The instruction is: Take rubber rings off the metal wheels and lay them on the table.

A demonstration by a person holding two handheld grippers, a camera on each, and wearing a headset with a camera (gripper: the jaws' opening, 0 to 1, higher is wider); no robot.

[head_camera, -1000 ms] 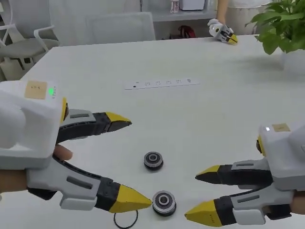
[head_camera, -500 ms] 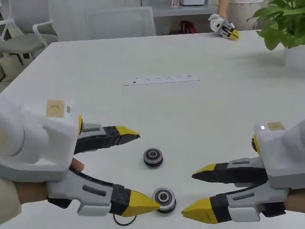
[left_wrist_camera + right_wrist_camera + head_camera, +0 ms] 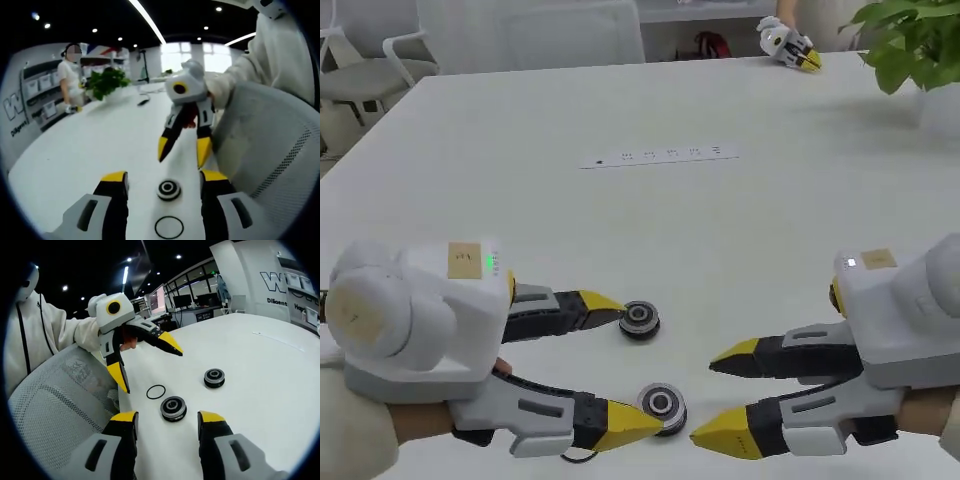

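Two metal wheels with black rubber rings lie flat on the white table (image 3: 790,230): a far wheel (image 3: 639,319) and a near wheel (image 3: 661,405). A loose black rubber ring (image 3: 169,227) lies on the table in front of the near wheel (image 3: 168,189). My left gripper (image 3: 630,365) is open, its upper tip close to the far wheel and its lower tip beside the near wheel. Facing it from the right, my right gripper (image 3: 712,398) is open and empty. The right gripper view holds the near wheel (image 3: 173,408), far wheel (image 3: 214,378) and ring (image 3: 156,391) just ahead of its jaws.
A white power strip (image 3: 658,156) lies mid-table. A green plant (image 3: 910,40) stands at the far right corner. Another person's gripper (image 3: 788,45) rests at the far edge. Chairs (image 3: 380,60) stand beyond the table on the left.
My left gripper has moved lower and to the right, and its tips now stand by the two wheels. The right gripper has barely shifted. Both stay open.
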